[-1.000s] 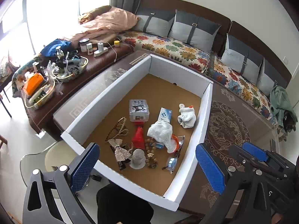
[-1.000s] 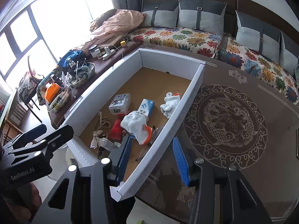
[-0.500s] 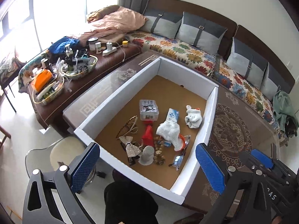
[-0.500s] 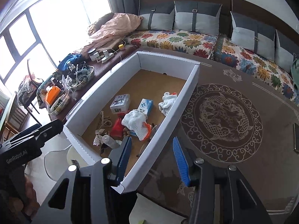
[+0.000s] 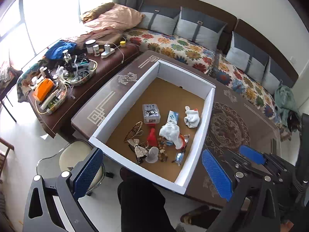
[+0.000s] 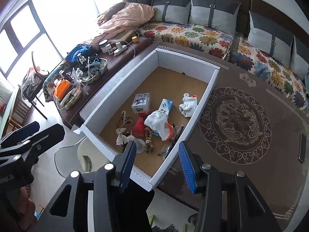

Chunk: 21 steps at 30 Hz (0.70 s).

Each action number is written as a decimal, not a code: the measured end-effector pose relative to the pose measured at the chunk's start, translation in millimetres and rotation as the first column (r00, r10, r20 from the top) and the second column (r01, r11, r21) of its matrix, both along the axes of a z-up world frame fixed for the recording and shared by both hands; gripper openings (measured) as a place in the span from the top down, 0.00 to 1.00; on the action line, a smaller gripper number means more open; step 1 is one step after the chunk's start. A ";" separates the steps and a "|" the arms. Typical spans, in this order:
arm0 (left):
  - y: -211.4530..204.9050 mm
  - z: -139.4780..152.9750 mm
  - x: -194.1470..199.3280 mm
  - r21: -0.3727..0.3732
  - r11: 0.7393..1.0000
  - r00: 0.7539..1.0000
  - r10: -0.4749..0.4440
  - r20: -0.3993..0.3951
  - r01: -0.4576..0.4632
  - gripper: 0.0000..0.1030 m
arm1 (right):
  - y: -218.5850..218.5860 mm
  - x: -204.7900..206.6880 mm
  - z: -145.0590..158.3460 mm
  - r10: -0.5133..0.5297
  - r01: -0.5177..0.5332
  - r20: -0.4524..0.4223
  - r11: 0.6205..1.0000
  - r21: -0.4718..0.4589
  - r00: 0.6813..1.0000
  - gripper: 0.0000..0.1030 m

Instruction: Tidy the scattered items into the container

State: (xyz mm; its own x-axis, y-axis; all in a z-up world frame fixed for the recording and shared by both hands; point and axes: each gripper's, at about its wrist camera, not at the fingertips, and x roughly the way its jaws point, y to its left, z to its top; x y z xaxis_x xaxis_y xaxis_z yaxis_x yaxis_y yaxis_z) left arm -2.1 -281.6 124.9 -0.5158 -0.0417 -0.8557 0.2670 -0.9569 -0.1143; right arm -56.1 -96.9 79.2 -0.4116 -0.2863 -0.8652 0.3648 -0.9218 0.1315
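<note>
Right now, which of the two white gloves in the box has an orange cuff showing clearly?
The larger white glove in the middle of the pile, overlapping the blue-white carton. The smaller glove lies alone beside the box wall.

floral sofa [image 5: 185,46] | bright window [image 6: 38,25] | white tiled floor [image 5: 25,147] | cluttered side bench [image 5: 81,73]

Items [image 5: 168,131] inside container [image 5: 123,100] on table [image 5: 241,127]
</note>
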 end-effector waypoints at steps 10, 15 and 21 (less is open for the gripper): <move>-26.8 7.1 -1.4 -0.039 0.999 0.998 0.036 0.058 -0.033 0.00 | -40.1 1.5 20.5 0.088 -0.087 -0.010 0.995 0.042 0.996 0.54; -35.4 -10.4 -7.5 -0.046 0.997 0.994 0.066 0.091 -0.062 0.00 | -44.0 -10.6 8.1 0.078 -0.080 0.055 0.996 0.039 0.995 0.54; -39.0 -7.4 -5.7 -0.059 0.995 0.992 0.080 0.093 -0.074 0.00 | -41.1 -15.0 5.0 0.078 -0.082 0.115 0.996 0.025 0.990 0.54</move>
State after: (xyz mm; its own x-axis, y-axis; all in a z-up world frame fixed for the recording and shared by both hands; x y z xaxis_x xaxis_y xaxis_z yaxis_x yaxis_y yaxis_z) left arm -7.9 -320.6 117.5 -0.4255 -0.1270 -0.8960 0.3472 -0.9373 -0.0320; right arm -71.1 -138.1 84.2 -0.2864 -0.2877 -0.9139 0.4216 -0.8944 0.1494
